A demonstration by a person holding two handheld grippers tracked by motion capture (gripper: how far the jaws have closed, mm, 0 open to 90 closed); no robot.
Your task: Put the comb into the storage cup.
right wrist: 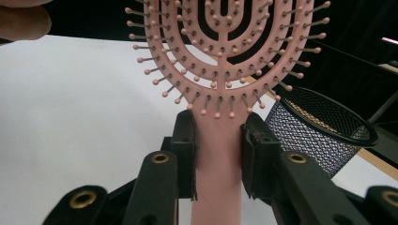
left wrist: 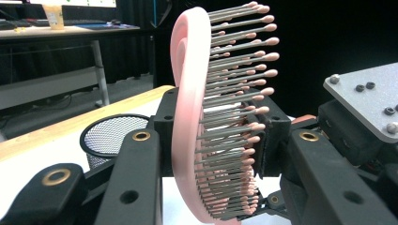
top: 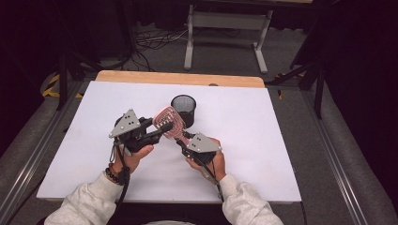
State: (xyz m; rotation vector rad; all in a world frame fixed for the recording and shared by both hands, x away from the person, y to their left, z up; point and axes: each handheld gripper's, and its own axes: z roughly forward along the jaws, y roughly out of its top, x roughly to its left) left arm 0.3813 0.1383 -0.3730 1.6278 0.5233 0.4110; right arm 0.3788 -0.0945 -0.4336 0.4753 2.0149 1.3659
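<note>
1. A pink plastic paddle hairbrush [top: 169, 121] with an oval, slotted head is held up above the white table, not resting on it.
2. Its head is cut through by curved, nested openings; grey bristles with pink ball tips stand out from one face in rows [left wrist: 234, 93].
3. In the left gripper view the head stands on edge, slightly curved, bristles pointing to the right.
4. In the right gripper view its plain pink handle [right wrist: 218, 159] runs downward, with the bristled face toward the camera.
5. In the high view it is close in front of a black wire-mesh cup [top: 184, 108].
</note>
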